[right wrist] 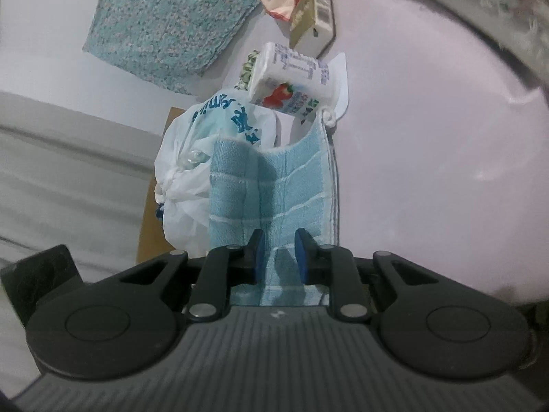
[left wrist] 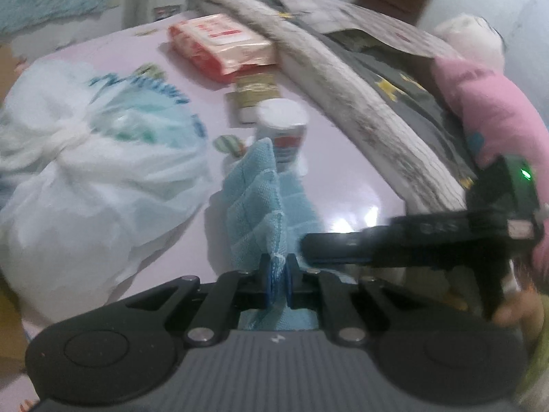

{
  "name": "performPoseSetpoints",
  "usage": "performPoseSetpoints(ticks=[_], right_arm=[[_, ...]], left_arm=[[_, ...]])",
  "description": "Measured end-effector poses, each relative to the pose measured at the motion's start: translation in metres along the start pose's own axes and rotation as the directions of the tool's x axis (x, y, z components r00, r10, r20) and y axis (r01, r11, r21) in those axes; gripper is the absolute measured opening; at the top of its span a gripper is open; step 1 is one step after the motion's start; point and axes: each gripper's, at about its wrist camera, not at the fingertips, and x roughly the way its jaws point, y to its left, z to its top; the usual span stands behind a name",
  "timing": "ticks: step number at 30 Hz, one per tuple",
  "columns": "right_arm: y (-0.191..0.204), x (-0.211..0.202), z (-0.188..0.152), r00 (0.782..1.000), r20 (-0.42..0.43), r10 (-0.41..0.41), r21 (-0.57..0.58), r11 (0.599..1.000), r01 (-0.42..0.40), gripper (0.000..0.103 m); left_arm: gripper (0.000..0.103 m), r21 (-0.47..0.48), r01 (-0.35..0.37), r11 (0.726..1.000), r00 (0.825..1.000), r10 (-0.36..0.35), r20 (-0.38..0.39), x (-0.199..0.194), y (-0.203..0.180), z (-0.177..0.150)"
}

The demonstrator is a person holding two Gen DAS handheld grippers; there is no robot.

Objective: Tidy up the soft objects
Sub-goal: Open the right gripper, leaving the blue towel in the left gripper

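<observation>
A light blue towel with white stripes is held up over the pale pink table. In the left wrist view my left gripper is shut on one bunched edge of it. My right gripper comes in from the right, its dark fingers at the towel's lower edge, with a hand behind it. In the right wrist view the towel stretches ahead in folds. My right gripper has a thick fold filling the gap between its blue pads and is shut on it.
A knotted white plastic bag lies left. A white-capped bottle stands behind the towel, with a small olive box and a red-and-white packet beyond. A grey rolled blanket and pink plush toy line the right.
</observation>
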Motion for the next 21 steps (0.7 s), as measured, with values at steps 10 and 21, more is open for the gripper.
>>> performPoseSetpoints(ticks=[10, 21], right_arm=[[0.045, 0.001, 0.014, 0.987, 0.058, -0.152, -0.343, 0.925, 0.162, 0.053], [0.065, 0.045, 0.012, 0.967, 0.078, -0.241, -0.691, 0.686, 0.227, 0.049]], left_arm=[[0.009, -0.064, 0.007, 0.998, 1.000, -0.007, -0.006, -0.001, 0.017, -0.003], [0.009, -0.063, 0.024, 0.998, 1.000, -0.025, -0.013, 0.002, 0.022, -0.001]])
